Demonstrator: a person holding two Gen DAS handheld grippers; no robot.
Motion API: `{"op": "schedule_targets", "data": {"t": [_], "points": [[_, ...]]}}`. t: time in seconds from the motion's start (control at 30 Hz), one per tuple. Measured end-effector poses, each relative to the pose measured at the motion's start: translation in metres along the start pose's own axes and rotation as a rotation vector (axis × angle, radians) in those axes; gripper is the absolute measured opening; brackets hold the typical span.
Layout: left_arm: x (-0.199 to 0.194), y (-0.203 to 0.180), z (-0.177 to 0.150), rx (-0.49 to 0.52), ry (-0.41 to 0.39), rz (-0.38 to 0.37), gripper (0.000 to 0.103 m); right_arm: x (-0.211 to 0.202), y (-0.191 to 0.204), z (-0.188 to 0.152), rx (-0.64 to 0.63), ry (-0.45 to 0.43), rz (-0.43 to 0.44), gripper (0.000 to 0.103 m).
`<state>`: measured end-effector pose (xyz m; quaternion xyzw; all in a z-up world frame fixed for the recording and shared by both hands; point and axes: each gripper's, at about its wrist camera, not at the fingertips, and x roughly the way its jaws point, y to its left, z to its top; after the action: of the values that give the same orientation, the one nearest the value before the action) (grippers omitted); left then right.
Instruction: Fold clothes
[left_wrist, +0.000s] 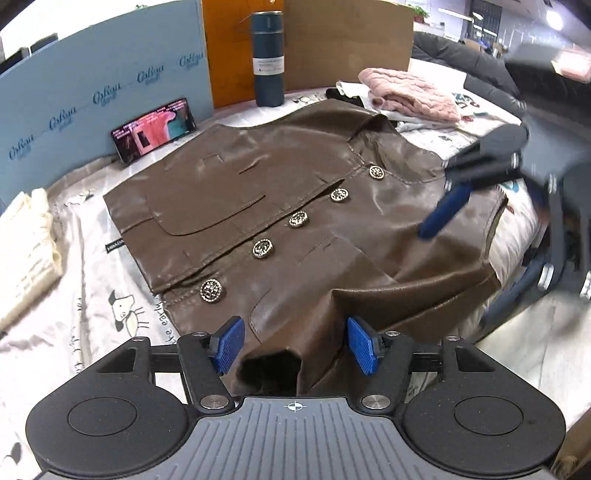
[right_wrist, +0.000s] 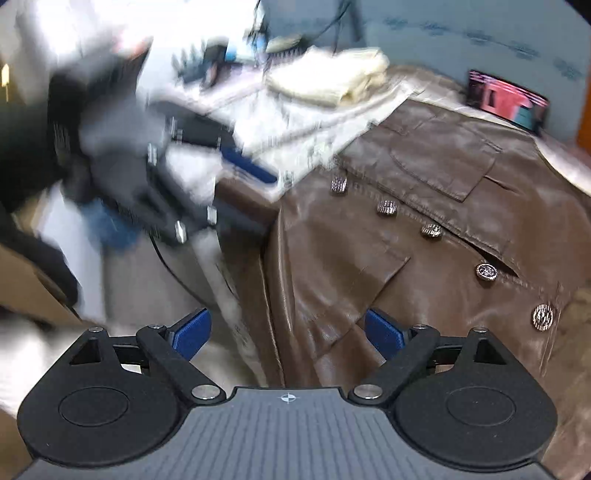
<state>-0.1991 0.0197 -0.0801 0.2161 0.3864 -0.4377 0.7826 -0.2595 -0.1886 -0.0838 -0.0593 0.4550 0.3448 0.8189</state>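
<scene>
Brown jacket (left_wrist: 295, 206) lies flat, buttoned, mid-counter. Left gripper (left_wrist: 295, 345) at 6 o'clock, jaws apart around the sleeve cuff (left_wrist: 269, 373). Right gripper (right_wrist: 288, 334) at jacket's 3 o'clock edge, jaws apart, empty.

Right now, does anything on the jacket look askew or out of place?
Yes. The brown leather jacket lies flat and buttoned, but one sleeve is bunched up over the near hem, its cuff opening gaping between the open left gripper. The right gripper is open too, holding nothing.
</scene>
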Motion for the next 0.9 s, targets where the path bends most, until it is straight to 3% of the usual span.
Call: {"op": "schedule_targets", "data": {"t": [0.07, 0.13, 0.17, 0.23, 0.33, 0.4, 0.5, 0.53, 0.57, 0.63, 0.7, 0.77, 0.8, 0.83, 0.9], "points": [[0.005, -0.001, 0.0, 0.002, 0.011, -0.01, 0.062, 0.015, 0.002, -0.004, -0.039, 0.05, -0.012, 0.078], [0.006, -0.002, -0.001, 0.0, 0.01, -0.019, 0.062, 0.025, -0.001, -0.008, -0.043, 0.086, -0.003, 0.036], [0.005, -0.003, -0.001, 0.002, 0.009, -0.021, 0.062, 0.029, -0.004, -0.011, -0.039, 0.099, 0.004, 0.032], [0.002, -0.005, 0.0, 0.015, 0.007, -0.031, 0.063, 0.024, -0.006, -0.011, -0.072, 0.073, 0.034, 0.011], [-0.005, -0.019, 0.008, 0.083, 0.022, -0.053, 0.085, 0.015, -0.009, -0.004, -0.106, 0.033, 0.047, 0.01], [-0.008, -0.035, 0.012, 0.171, 0.02, -0.055, 0.086, 0.01, -0.011, 0.001, -0.126, 0.015, 0.054, 0.008], [0.003, -0.051, 0.015, 0.317, 0.035, 0.019, 0.085, 0.003, -0.01, 0.008, -0.159, 0.004, 0.083, 0.008], [0.007, -0.056, 0.016, 0.365, 0.042, 0.05, 0.081, 0.001, -0.01, 0.009, -0.173, 0.005, 0.087, 0.008], [0.011, -0.058, 0.017, 0.4, 0.055, 0.053, 0.055, 0.0, -0.01, 0.01, -0.175, 0.003, 0.079, 0.008], [0.016, -0.059, 0.018, 0.433, 0.084, 0.008, 0.022, -0.003, -0.015, 0.012, -0.165, -0.008, 0.058, 0.008], [0.015, -0.055, 0.02, 0.418, 0.067, -0.007, 0.012, -0.006, -0.022, 0.011, -0.123, -0.027, 0.037, 0.01], [0.012, -0.047, 0.023, 0.349, 0.025, 0.005, 0.011, -0.011, -0.029, 0.006, -0.079, -0.035, -0.013, 0.04], [0.011, -0.042, 0.025, 0.302, 0.0, 0.018, 0.011, -0.013, -0.033, 0.003, -0.06, -0.032, -0.049, 0.07], [0.009, -0.036, 0.027, 0.249, -0.026, 0.033, 0.011, -0.013, -0.036, -0.002, -0.056, -0.021, -0.088, 0.075], [0.007, -0.026, 0.03, 0.151, -0.068, 0.052, 0.011, -0.019, -0.047, -0.015, -0.02, 0.001, -0.15, 0.075]]}}
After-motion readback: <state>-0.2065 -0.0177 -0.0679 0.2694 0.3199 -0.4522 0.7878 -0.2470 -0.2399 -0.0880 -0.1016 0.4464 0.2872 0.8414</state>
